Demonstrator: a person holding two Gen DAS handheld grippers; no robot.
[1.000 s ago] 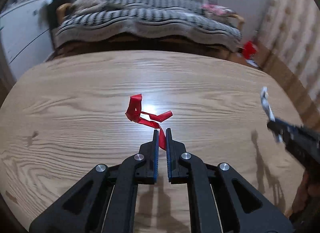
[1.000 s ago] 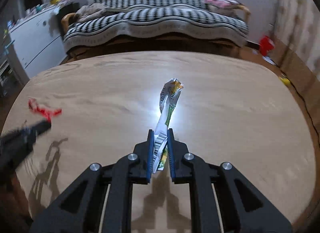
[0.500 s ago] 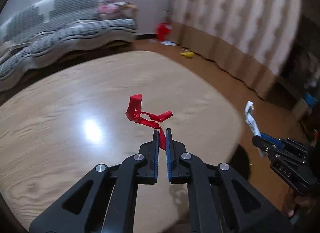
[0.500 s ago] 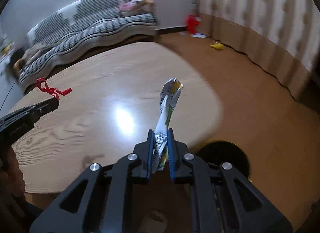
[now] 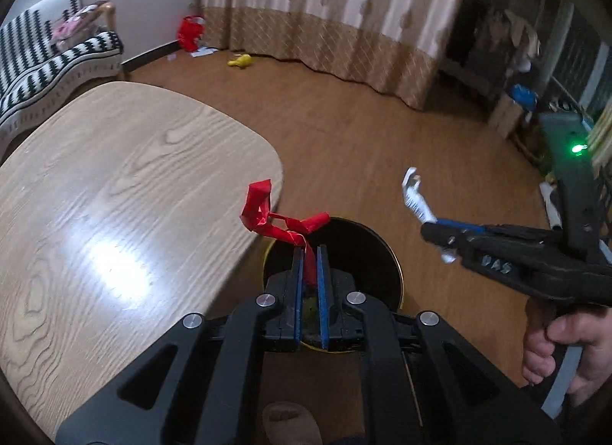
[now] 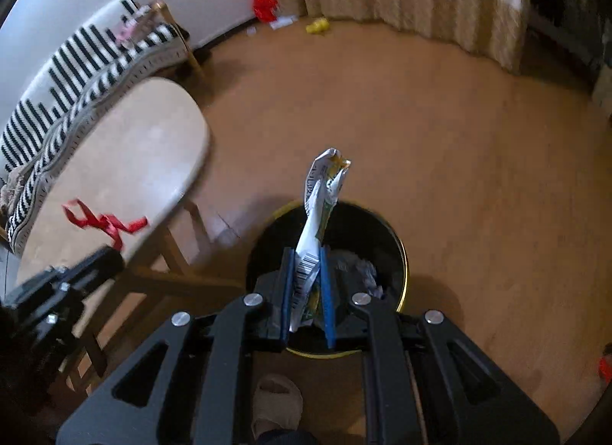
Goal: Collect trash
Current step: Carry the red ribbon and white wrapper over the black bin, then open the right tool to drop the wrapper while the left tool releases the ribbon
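Both views have swung off the striped sofa and the pale oval wooden table toward the brown wood floor and beige patterned curtains. A round black gold-rimmed trash bin, unseen a second ago, now sits below both tools. The left gripper stays clenched on the crumpled red ribbon; the right gripper still pinches the white-and-green crumpled wrapper above the bin.
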